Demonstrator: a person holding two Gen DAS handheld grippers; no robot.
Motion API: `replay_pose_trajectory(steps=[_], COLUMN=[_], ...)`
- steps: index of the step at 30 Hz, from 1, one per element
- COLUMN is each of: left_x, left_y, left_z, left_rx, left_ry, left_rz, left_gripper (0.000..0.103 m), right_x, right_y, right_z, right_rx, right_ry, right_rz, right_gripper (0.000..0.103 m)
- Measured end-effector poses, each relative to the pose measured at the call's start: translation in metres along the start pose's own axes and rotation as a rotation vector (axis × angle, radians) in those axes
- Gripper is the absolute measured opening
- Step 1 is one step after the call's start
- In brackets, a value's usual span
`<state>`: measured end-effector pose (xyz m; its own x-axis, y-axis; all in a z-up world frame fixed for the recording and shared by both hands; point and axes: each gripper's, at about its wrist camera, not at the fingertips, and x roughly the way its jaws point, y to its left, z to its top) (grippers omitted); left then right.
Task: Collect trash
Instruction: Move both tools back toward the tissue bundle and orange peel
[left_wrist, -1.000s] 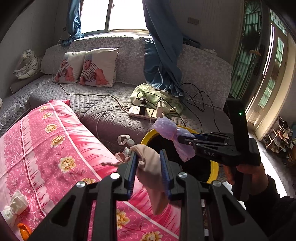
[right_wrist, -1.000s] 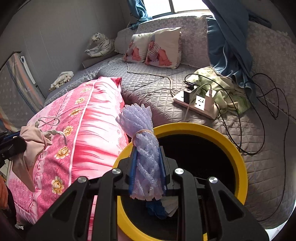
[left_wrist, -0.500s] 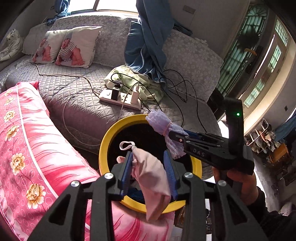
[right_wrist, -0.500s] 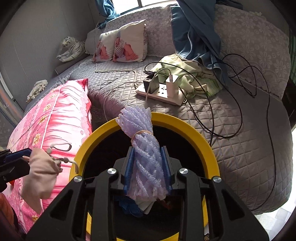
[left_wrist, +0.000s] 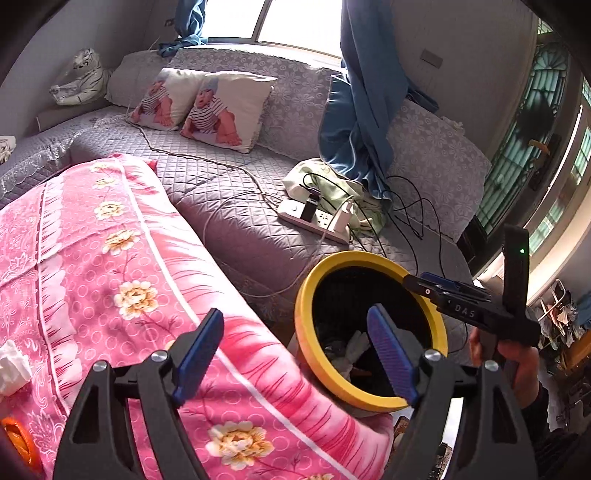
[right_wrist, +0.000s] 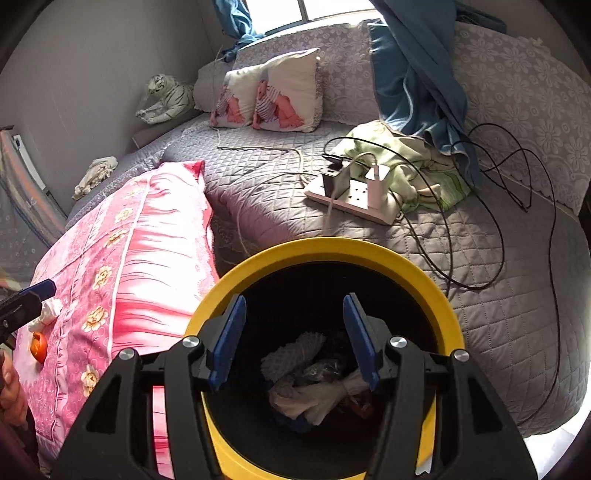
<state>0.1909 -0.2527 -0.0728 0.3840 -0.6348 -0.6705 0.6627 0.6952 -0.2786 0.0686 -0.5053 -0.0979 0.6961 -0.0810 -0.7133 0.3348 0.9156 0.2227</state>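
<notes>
1. Yellow rim of the bin (right_wrist: 376, 254) sits tight between the pink flowered quilt (right_wrist: 147, 258) on one side and the edge of the grey quilted sofa (right_wrist: 480, 295) on the other; its black inside is open from above.
2. The right gripper (right_wrist: 293, 338) hangs directly over the bin mouth, blue pads spread wide and holding nothing.
3. Trash lies at the bottom of the bin: a purple foam net (right_wrist: 295, 352), a pale cloth (right_wrist: 310, 398) and some crinkled wrappers.
4. The left gripper (left_wrist: 295, 354) is also wide apart and empty, one pad over the quilt and the other over the bin's near rim (left_wrist: 332, 384).
5. More trash rests on the quilt: a crumpled white tissue (left_wrist: 13, 367) and an orange peel (right_wrist: 38, 347) just beside it, both close to the quilt's near edge.
6. On the sofa beyond the bin, a white power strip (right_wrist: 351, 203) with plugs lies near the seat edge, and black cables (right_wrist: 498, 221) loop across the seat toward the bin's far side.
7. The quilt between the left gripper and the tissue is bare fabric.
</notes>
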Motion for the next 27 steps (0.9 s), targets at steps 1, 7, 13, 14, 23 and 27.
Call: replay_pose_trajectory(steps=[1,7,13,14,23,27], left_x=[-0.008,-0.057,-0.111,-0.118,-0.153,-0.155], left_y=[0.011,0.077,0.135,0.144,0.2,0.213], left_z=[-0.003,-0.029,-0.061,-0.067,-0.113,-0.125], left_rx=[-0.016,-0.127,-0.222,-0.238,-0.367,-0.418], left_ry=[-0.005,-0.027,-0.073,-0.078,-0.082,-0.087], left_rz=[0.019,0.134,0.252,0.27,0.336,0.332], left_gripper=[0.079,0.08,0.08,0.08,0.08,0.08], right_x=[0.002,0.02,0.033,0.036,0.053,0.064], right_y=[0.013,0.097,0.181,0.196,0.321,0.361], right_z=[0.002,0.011,0.014,0.014,0.003,-0.009], right_rx=[-0.026,-0.181,-0.333,-0.36,-0.666,-0.76], right_ry=[-0.001,0.024,0.046,0.052,0.102,0.128], right_rz=[0.026,0.175,0.304,0.329,0.529,0.586], right_gripper=[0.056,0.056,0.057,0.057,0.058,0.058])
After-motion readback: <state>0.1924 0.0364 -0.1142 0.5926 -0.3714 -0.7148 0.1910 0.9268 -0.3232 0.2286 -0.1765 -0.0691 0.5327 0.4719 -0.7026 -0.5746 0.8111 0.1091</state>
